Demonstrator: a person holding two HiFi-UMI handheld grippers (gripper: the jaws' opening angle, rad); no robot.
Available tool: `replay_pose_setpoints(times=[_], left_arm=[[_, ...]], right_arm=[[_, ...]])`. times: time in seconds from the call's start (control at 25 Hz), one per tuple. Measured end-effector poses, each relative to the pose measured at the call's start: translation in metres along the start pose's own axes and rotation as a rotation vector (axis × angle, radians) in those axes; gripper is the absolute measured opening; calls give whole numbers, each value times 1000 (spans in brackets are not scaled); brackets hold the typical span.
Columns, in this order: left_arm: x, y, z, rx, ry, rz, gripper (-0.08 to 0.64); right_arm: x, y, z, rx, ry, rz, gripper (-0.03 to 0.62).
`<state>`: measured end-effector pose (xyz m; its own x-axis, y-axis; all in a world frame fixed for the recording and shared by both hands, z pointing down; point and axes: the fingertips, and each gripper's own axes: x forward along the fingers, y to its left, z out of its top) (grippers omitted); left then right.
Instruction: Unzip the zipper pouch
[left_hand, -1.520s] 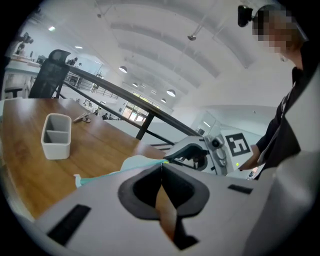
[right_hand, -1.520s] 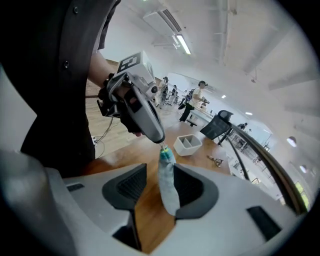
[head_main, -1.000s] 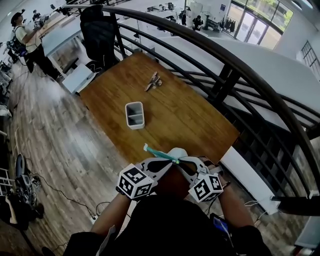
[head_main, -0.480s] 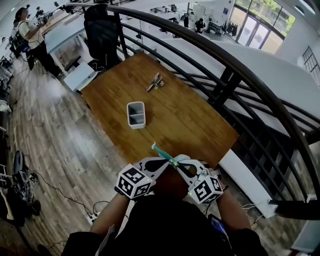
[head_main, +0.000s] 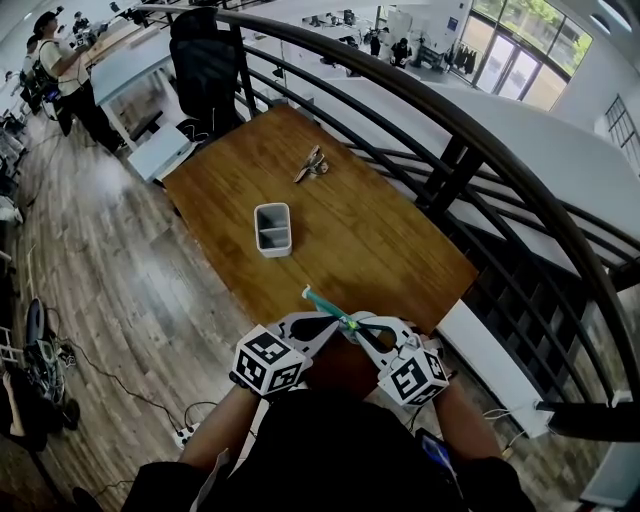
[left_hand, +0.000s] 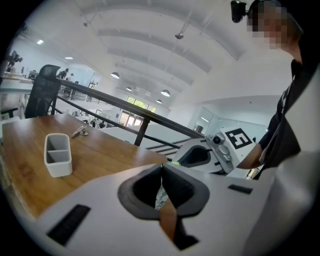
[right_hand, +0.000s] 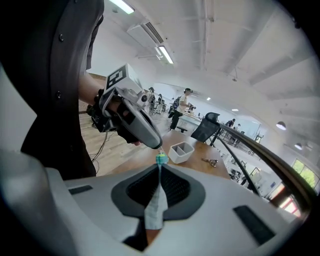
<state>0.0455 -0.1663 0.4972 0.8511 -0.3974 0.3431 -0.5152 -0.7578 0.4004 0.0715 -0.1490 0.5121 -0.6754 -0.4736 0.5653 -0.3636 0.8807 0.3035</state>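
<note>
Zipper time, and I reckon the trick is to anchor one side firm and draw the other straight along the teeth, no twisting. My left gripper (left_hand: 161, 170) has its jaws pressed tight on a fold of the pale printed fabric pouch with the teal zipper (head_main: 322, 305). The pouch is held in the air at six o'clock from the white two-compartment plastic box (head_main: 271, 229). My right gripper (right_hand: 160, 167) has just been closing and now pinches the pouch's cloth below a teal tip; pull tab or not, I can't tell.
</note>
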Motion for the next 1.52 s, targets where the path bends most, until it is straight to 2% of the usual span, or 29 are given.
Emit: replay_pose_setpoints(times=[0.16, 0.52, 0.76, 0.92, 1.52], left_arm=[[-2, 9, -1, 13, 8, 40, 15], [-11, 20, 5, -14, -14, 68, 15], [-12, 21, 3, 11, -6, 96, 15], [-16, 26, 3, -3, -11, 105, 15], [-26, 33, -3, -37, -18, 150, 15]], right_arm=[[1, -3, 1, 12, -4, -2, 11], [1, -8, 11, 33, -35, -18, 11], [-3, -8, 11, 29, -38, -33, 9], [-5, -13, 12, 52, -44, -41, 9], [-7, -13, 13, 42, -42, -59, 9]])
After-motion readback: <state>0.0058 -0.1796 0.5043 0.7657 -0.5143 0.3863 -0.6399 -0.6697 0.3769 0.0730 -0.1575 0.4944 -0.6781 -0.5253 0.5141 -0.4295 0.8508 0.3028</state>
